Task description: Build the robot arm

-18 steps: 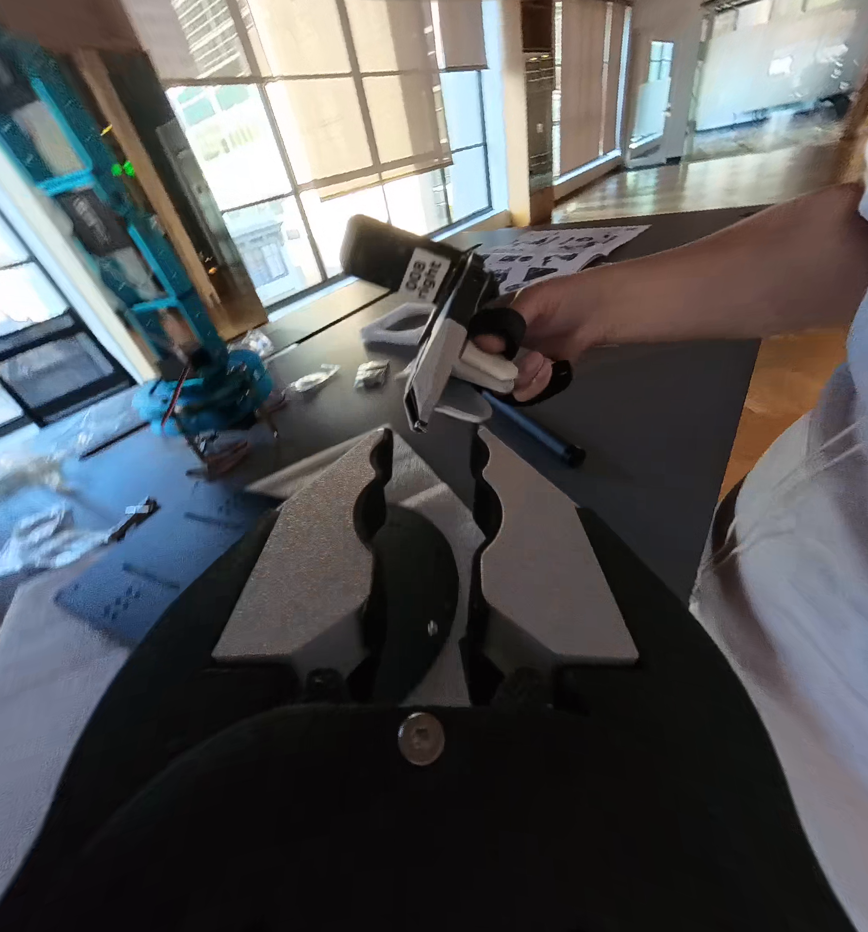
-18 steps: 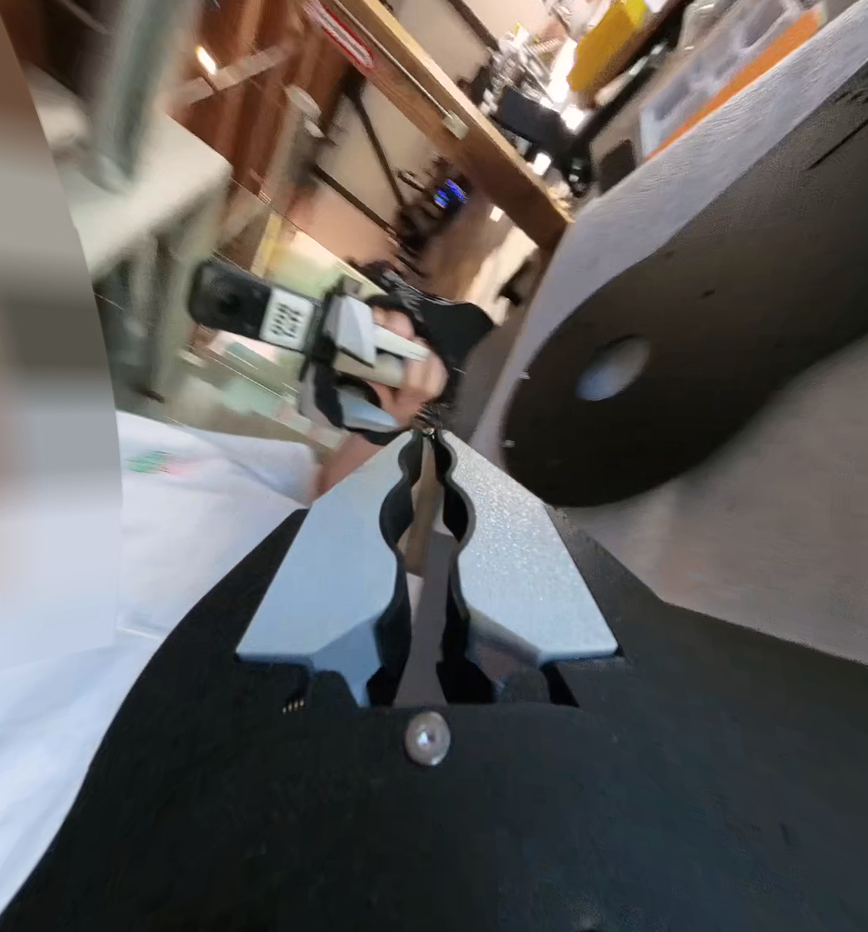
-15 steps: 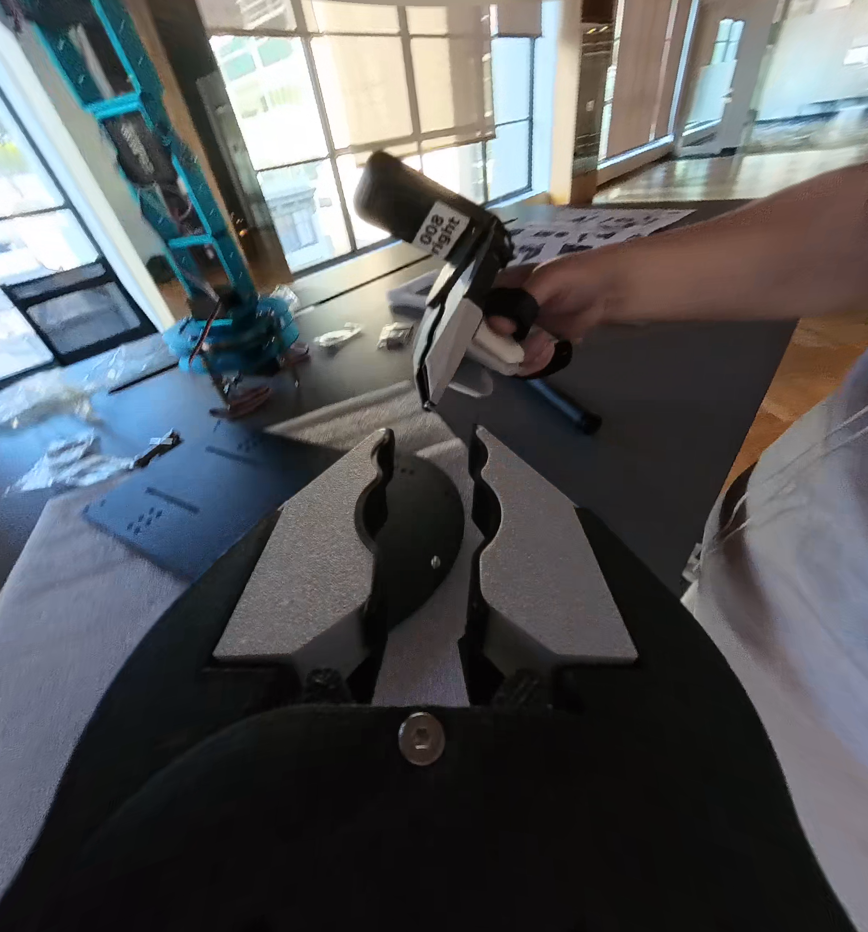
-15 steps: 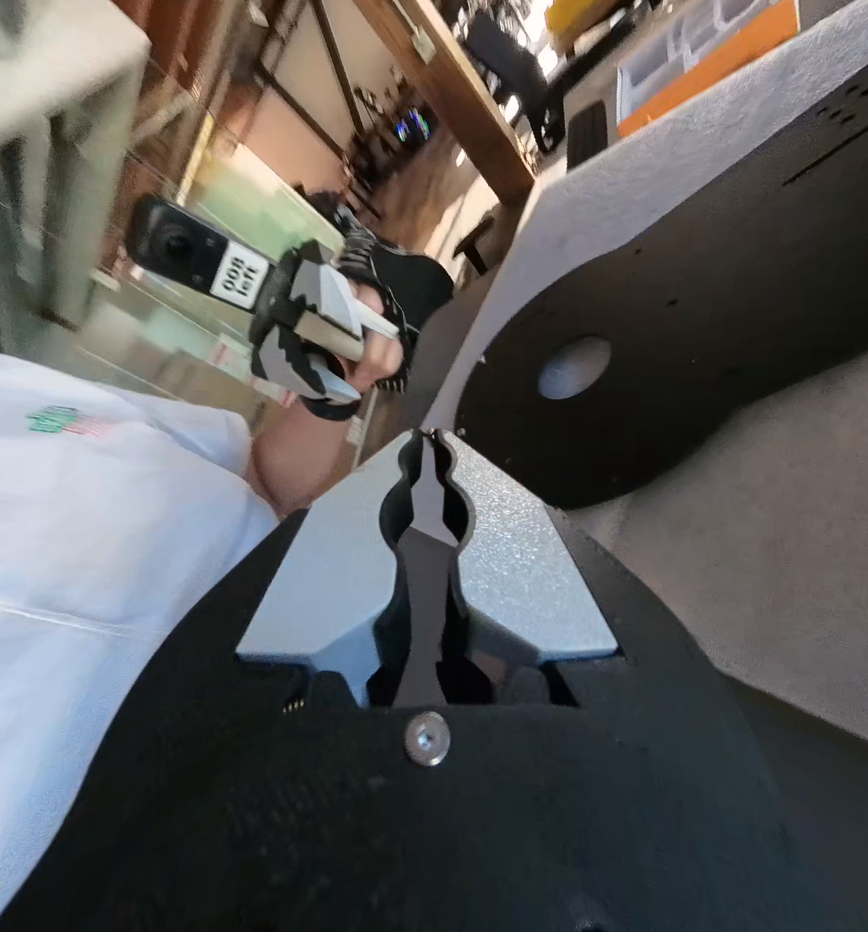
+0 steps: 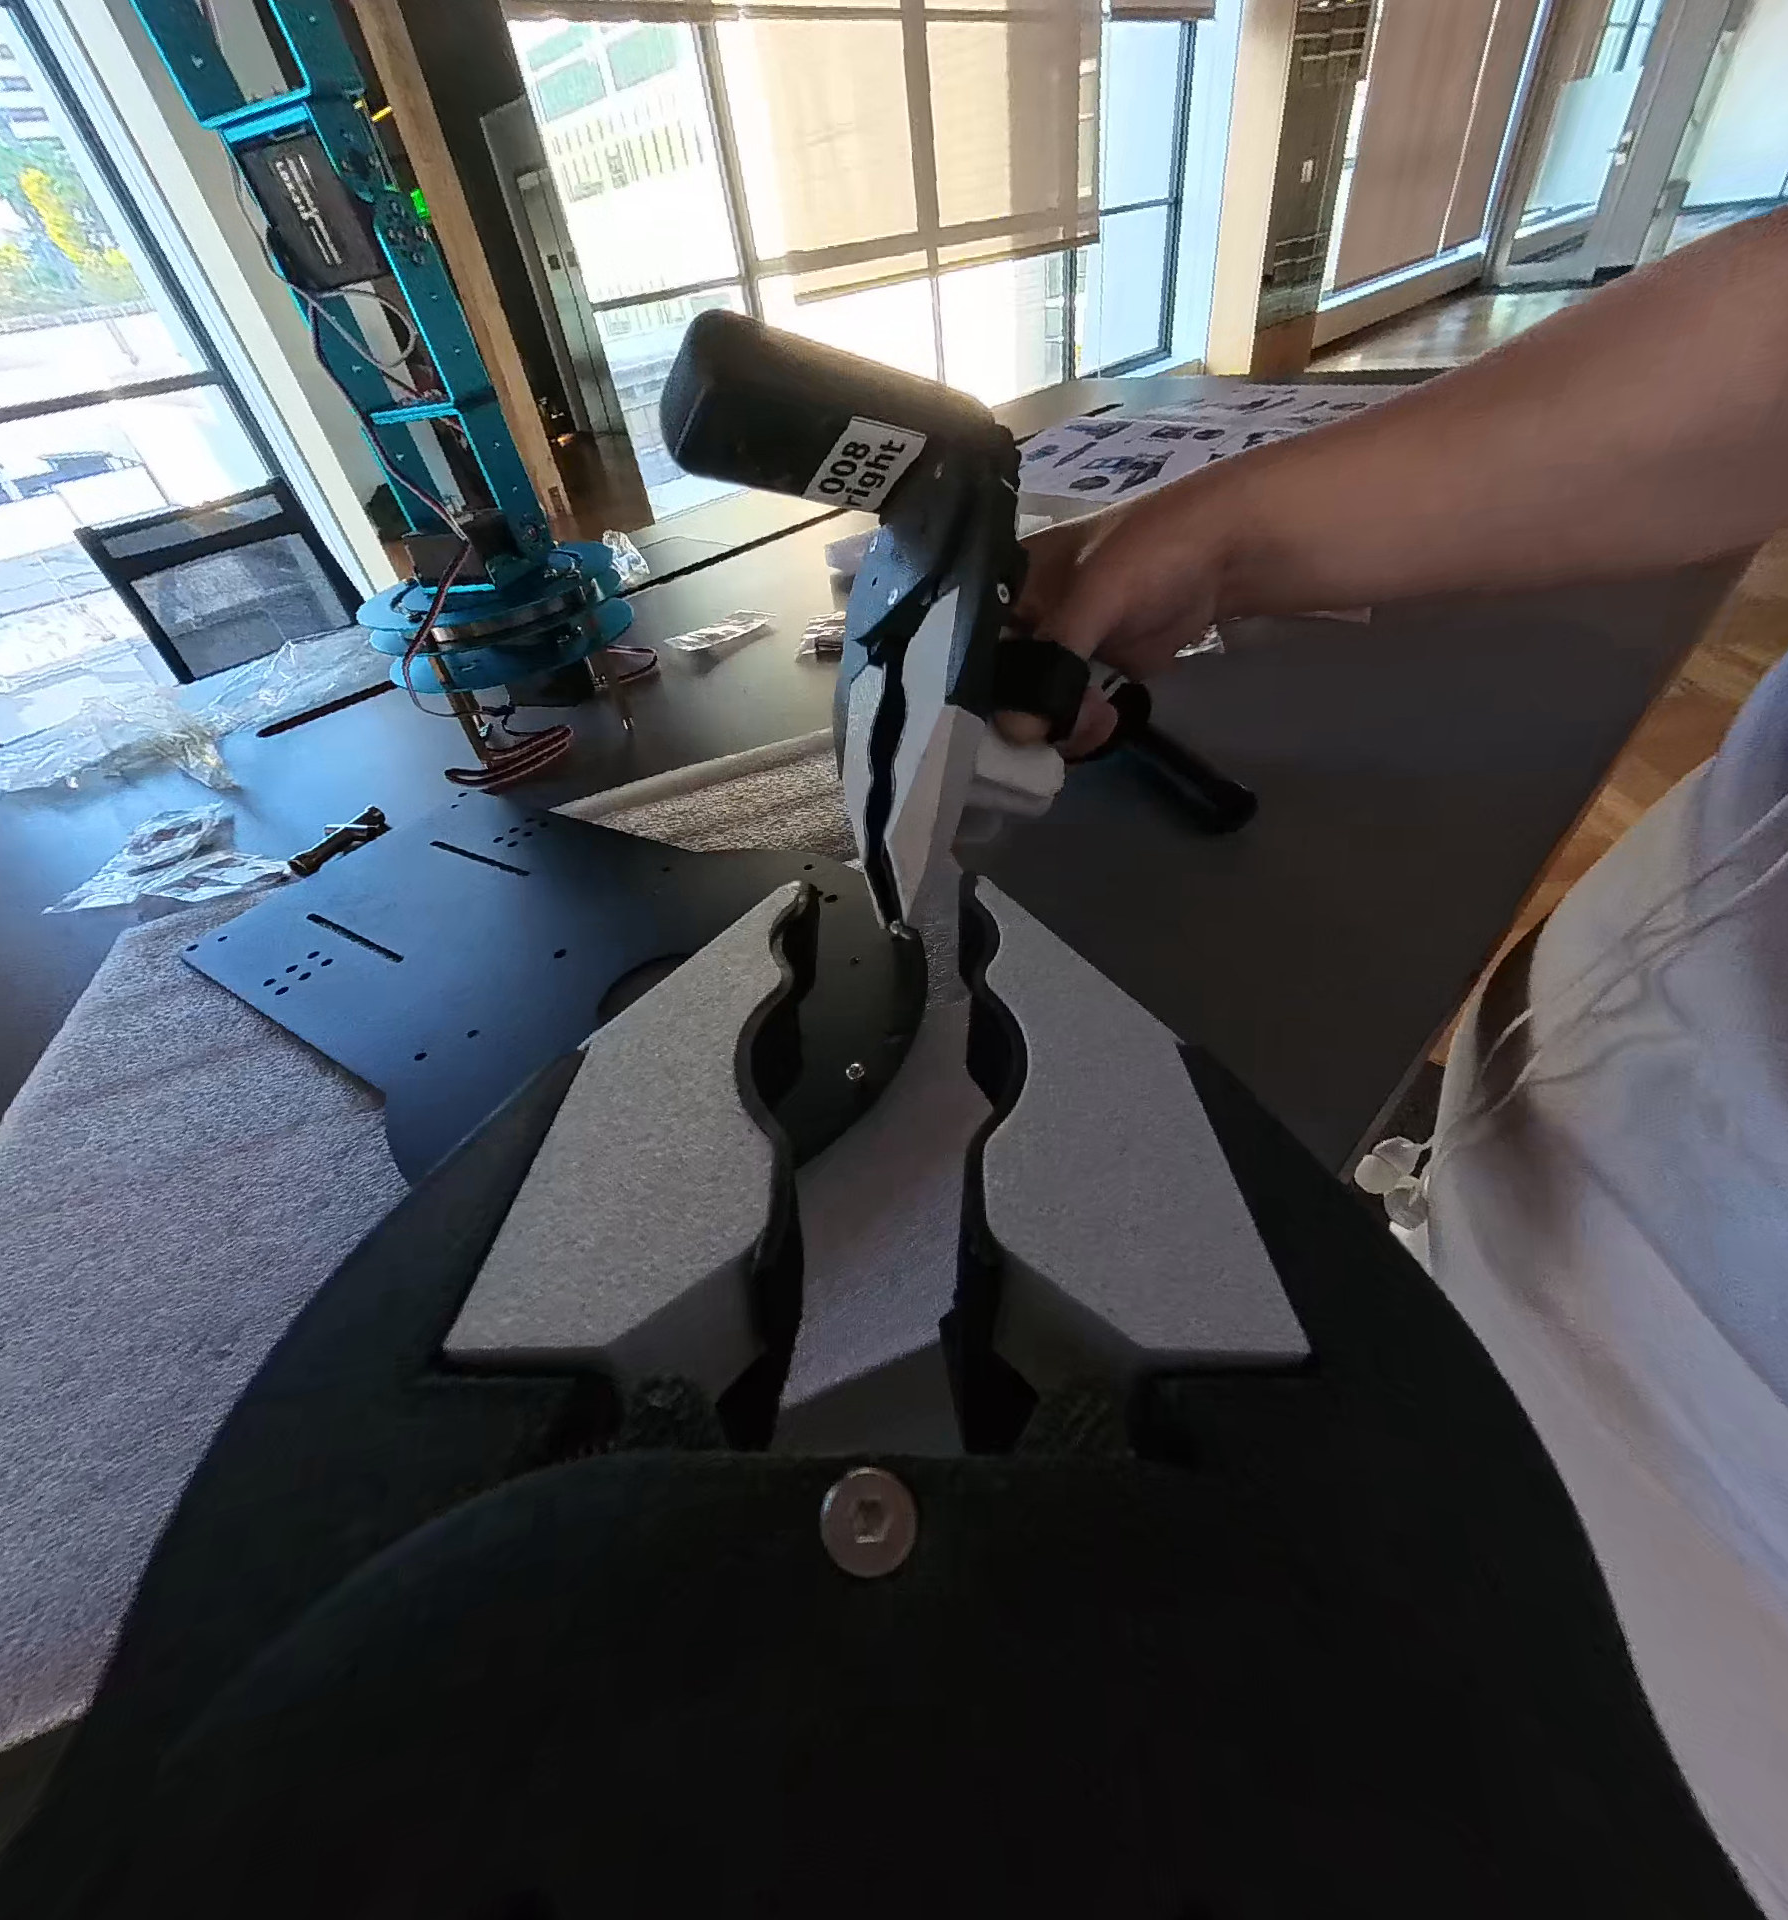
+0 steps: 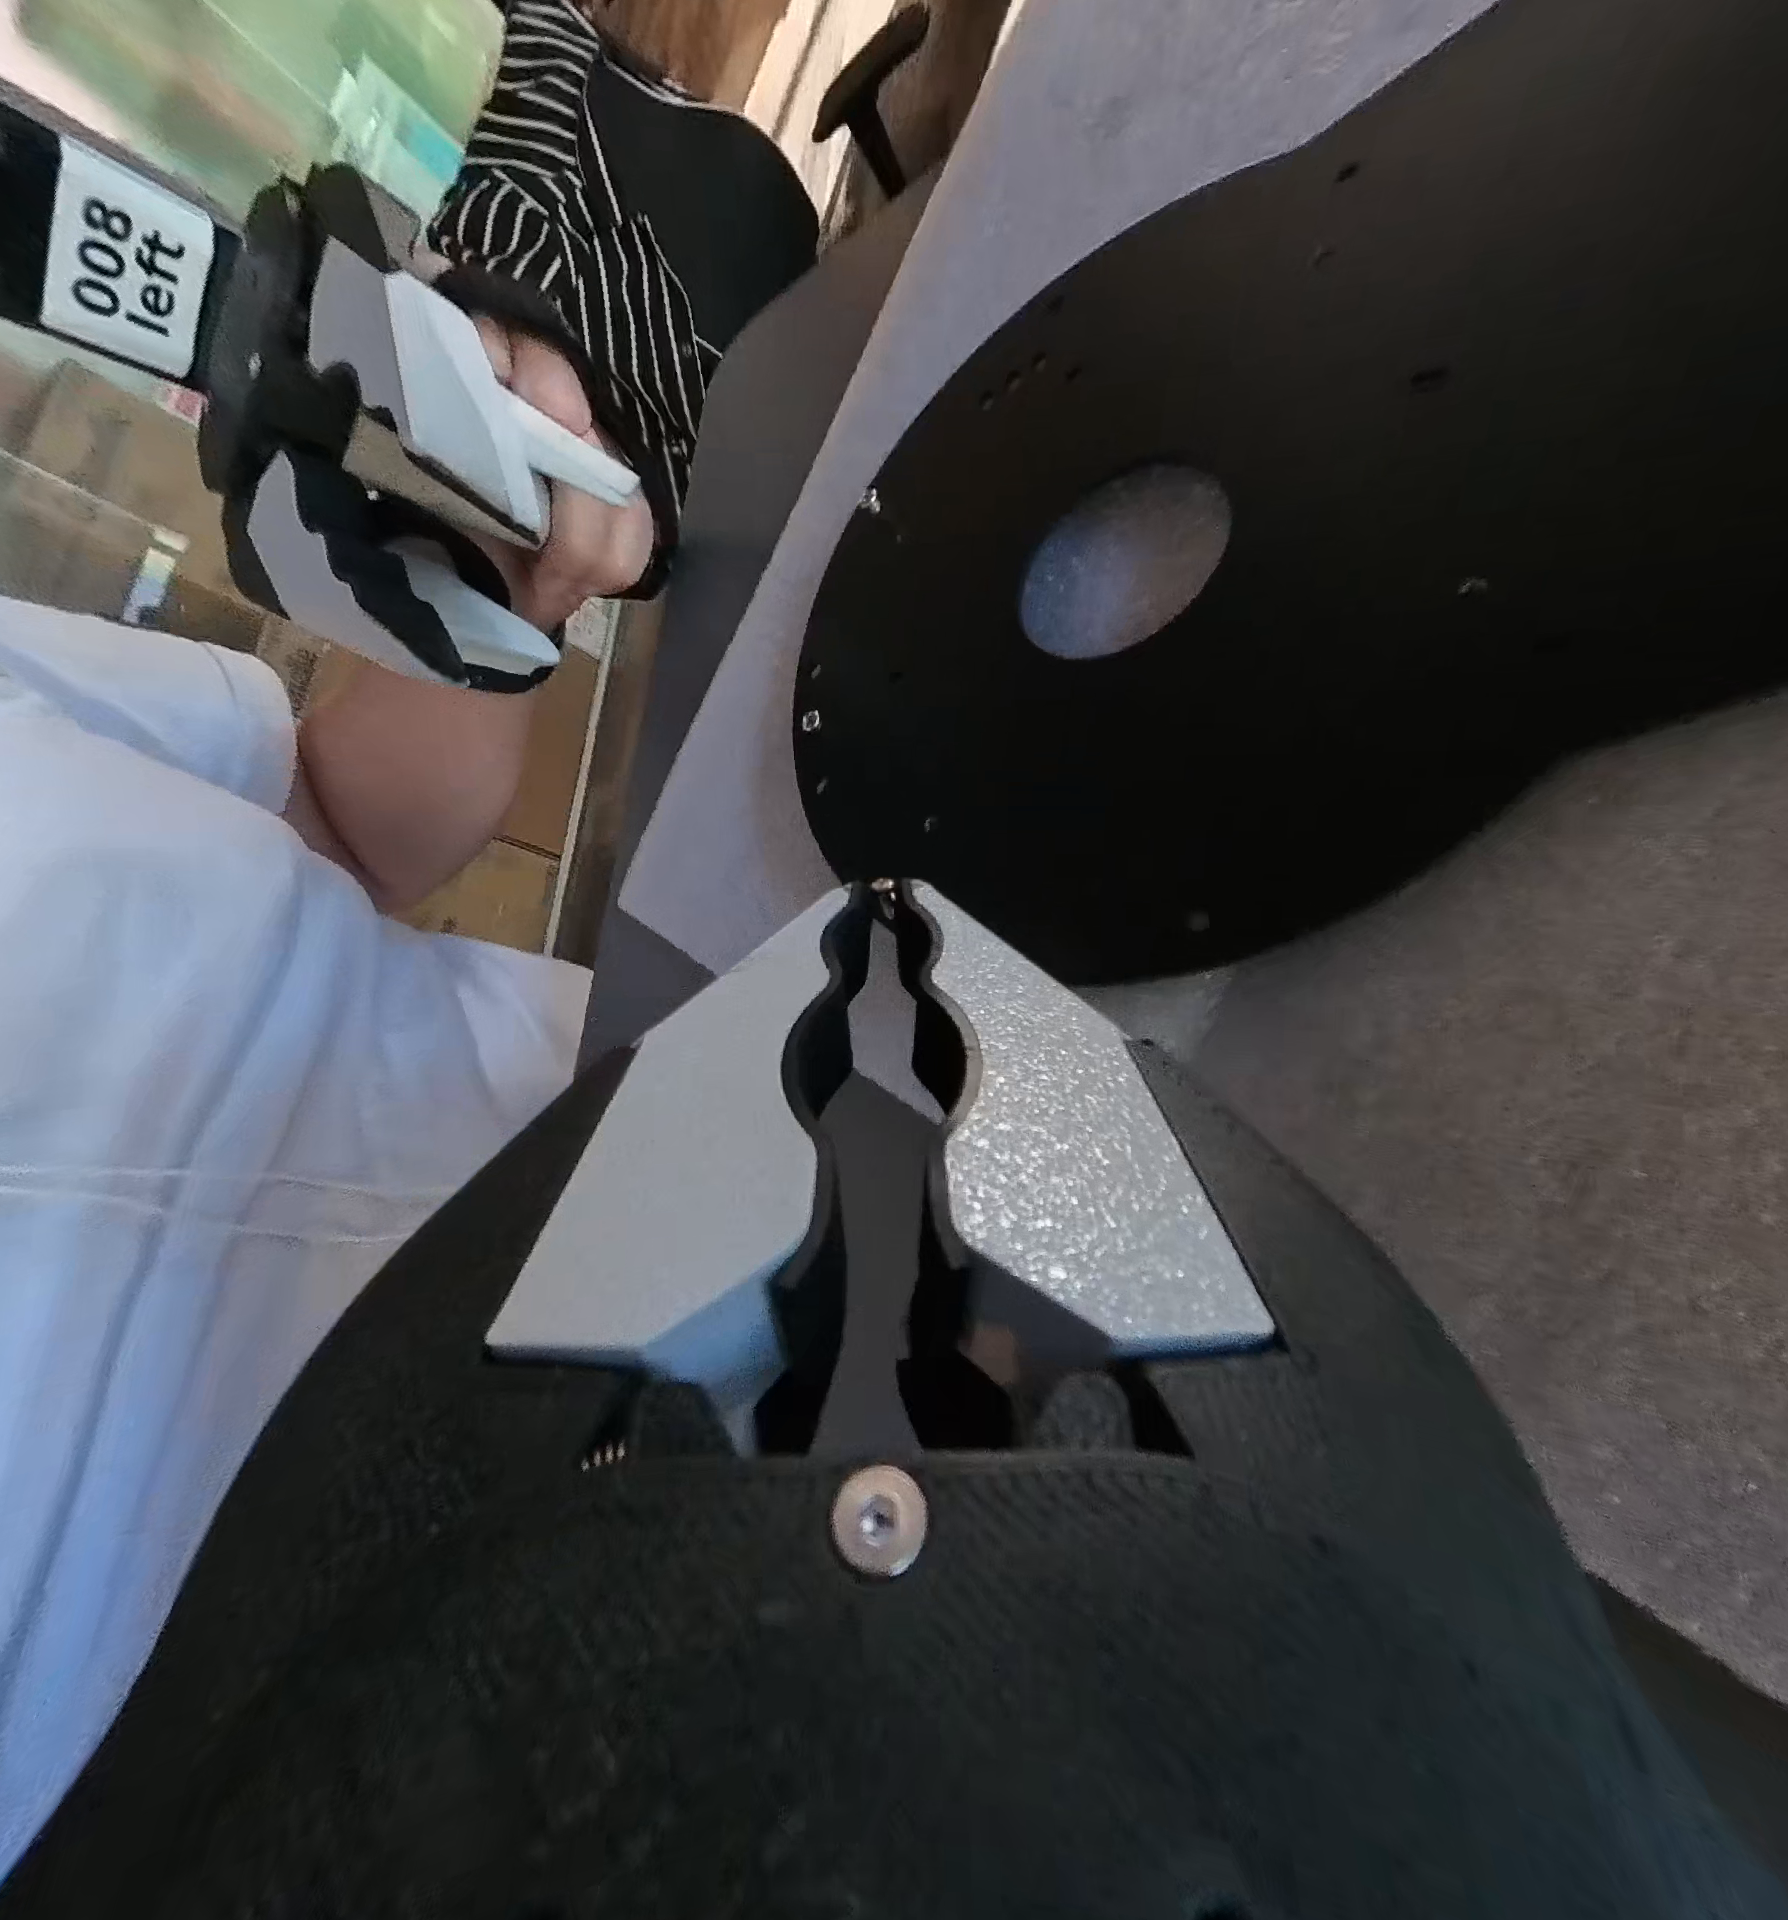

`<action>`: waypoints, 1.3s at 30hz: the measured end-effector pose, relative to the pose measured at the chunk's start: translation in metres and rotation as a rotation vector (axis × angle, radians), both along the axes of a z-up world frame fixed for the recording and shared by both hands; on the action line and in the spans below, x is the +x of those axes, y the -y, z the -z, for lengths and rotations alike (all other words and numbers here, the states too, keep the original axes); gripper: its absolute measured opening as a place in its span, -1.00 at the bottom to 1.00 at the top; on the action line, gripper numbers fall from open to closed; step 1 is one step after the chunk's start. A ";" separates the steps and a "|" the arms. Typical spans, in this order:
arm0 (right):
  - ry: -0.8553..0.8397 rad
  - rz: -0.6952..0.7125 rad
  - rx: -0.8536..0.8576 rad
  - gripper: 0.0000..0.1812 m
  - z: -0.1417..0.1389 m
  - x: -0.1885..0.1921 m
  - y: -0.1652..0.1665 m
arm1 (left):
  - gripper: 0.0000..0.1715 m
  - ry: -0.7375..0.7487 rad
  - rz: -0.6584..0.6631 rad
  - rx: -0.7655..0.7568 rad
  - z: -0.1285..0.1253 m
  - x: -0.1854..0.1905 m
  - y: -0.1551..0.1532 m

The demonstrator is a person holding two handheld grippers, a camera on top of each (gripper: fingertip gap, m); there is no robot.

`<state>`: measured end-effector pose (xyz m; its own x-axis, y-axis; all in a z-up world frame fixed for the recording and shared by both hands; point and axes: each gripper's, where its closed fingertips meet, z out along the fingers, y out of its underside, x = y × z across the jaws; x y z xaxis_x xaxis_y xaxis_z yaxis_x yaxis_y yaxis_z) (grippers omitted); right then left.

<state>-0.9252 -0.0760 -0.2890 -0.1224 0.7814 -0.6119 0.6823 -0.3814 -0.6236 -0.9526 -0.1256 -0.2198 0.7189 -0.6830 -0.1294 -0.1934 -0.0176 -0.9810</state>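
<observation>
Two handheld grippers over a black metal plate on grey felt.

Left wrist view: the left gripper (image 5: 885, 914) hangs with its jaws spread apart and nothing between them, above the rounded end of the black plate (image 5: 474, 966). The plate is flat and matt, with slots and rows of small holes, and lies on a grey felt mat (image 5: 90, 1195) on a dark table (image 5: 1285, 935). The right gripper (image 5: 895, 920) points steeply down, its tips at the plate's rounded edge. A blue robot arm (image 5: 433, 416) stands beyond. Right wrist view: the right gripper (image 6: 882, 891) has its jaws nearly closed, pinching a small silvery screw (image 6: 882, 886) just at the plate's (image 6: 1389, 520) rim, near a round hole (image 6: 1124, 561) showing felt.
</observation>
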 end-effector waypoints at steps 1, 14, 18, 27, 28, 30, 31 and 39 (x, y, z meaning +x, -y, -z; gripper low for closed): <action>-0.006 0.000 0.013 -0.97 0.000 -0.001 0.000 | -0.71 0.002 -0.001 0.004 -0.001 0.000 0.000; -0.051 0.010 0.110 -0.99 0.000 -0.001 -0.003 | -0.73 0.030 0.005 0.018 -0.004 -0.001 0.003; -0.055 0.005 0.127 -0.99 0.000 -0.001 -0.003 | -0.74 0.019 0.008 0.016 -0.002 0.000 0.004; -0.072 -0.033 0.291 -0.98 0.001 -0.002 -0.002 | -0.75 0.024 0.014 0.003 0.001 0.002 0.007; -0.065 -0.036 0.295 -0.98 0.001 -0.002 -0.002 | -0.75 0.024 0.015 0.000 0.002 0.003 0.007; -0.053 -0.047 0.305 -0.98 0.001 -0.003 -0.002 | -0.75 0.021 0.017 -0.002 0.002 0.003 0.008; -0.049 -0.048 0.318 -0.98 0.001 -0.003 -0.003 | -0.75 0.020 0.018 -0.003 0.002 0.004 0.008; 0.000 -0.081 0.421 -0.85 -0.002 -0.002 -0.006 | -0.75 0.017 0.016 -0.009 0.003 0.004 0.010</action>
